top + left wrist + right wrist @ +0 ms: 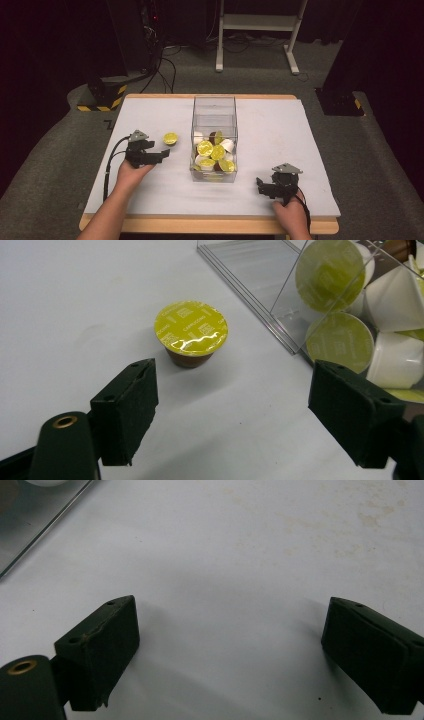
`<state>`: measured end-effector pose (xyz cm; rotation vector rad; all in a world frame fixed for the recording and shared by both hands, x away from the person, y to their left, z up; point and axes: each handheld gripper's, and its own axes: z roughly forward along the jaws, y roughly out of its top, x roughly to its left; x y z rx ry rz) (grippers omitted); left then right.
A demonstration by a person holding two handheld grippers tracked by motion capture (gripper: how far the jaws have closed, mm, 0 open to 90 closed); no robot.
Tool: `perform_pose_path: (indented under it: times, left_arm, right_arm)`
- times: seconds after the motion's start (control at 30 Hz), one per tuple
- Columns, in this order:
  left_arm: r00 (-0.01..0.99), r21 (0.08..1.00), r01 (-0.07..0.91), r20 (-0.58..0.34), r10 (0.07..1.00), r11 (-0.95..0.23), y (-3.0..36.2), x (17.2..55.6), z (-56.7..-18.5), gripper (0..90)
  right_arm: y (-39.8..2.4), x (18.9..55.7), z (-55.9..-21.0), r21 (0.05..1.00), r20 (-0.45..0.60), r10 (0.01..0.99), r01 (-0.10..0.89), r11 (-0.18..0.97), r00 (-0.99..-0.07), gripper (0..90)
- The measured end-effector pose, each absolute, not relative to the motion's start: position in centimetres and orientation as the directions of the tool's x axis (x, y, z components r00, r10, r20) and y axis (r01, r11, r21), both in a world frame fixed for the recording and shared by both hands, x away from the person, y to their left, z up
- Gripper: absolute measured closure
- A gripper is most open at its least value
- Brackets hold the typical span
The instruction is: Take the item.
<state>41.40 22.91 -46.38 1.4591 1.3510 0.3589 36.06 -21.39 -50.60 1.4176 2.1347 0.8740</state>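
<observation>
From the high view, the left gripper (161, 154) aims at a lone capsule (170, 138) on the table (280, 130), just left of the clear box (214, 102); a skewed approach could knock it over. In the left gripper view the jaws gape empty short of the glossy yellow-foil, brown-cupped capsule (191, 332); in the right gripper view the right gripper (230, 655) is wide open, holding nothing, over matte white tabletop

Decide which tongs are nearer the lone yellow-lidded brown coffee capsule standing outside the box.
Left tongs: capsule just ahead of open jaws. Right tongs sit beyond the clear plastic box.
</observation>
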Motion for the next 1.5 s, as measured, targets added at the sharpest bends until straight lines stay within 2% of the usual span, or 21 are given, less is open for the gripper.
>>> perform_pose_path:
  times: [0.37,0.73,1.07,1.2,1.27,1.3,1.5]
  left_arm:
    - [0.332,0.825,0.531,-0.412,0.849,0.193,23.5,39.0,-46.3,21.2]
    - [0.320,0.823,0.534,-0.410,0.854,0.195,25.3,36.1,-48.5,21.3]
    - [0.321,0.815,0.573,-0.316,0.893,0.082,26.9,34.0,-51.2,21.5]
    - [0.330,0.832,0.552,-0.284,0.901,0.060,26.5,33.2,-51.5,21.5]
    - [0.346,0.848,0.530,-0.224,0.911,0.008,26.1,32.9,-51.8,20.6]
    - [0.332,0.852,0.522,-0.242,0.912,0.036,26.0,32.8,-51.8,21.5]
    - [0.342,0.850,0.526,-0.239,0.909,0.026,26.2,32.8,-51.9,22.0]
  right_arm:
    - [-21.4,36.1,-50.6,0.706,-0.009,0.923,0.652,0.278,-0.384,8.3]
    - [-21.4,36.1,-50.6,0.706,-0.009,0.923,0.652,0.278,-0.384,8.3]
    - [-21.4,36.1,-50.6,0.706,-0.009,0.923,0.652,0.278,-0.384,8.3]
    - [-21.4,36.1,-50.6,0.706,-0.009,0.923,0.652,0.278,-0.384,8.3]
    - [-21.4,36.1,-50.6,0.706,-0.010,0.923,0.651,0.278,-0.384,8.4]
    - [-21.4,36.1,-50.6,0.706,-0.010,0.923,0.651,0.279,-0.384,8.4]
    - [-21.4,36.1,-50.6,0.706,-0.011,0.923,0.651,0.279,-0.384,8.3]
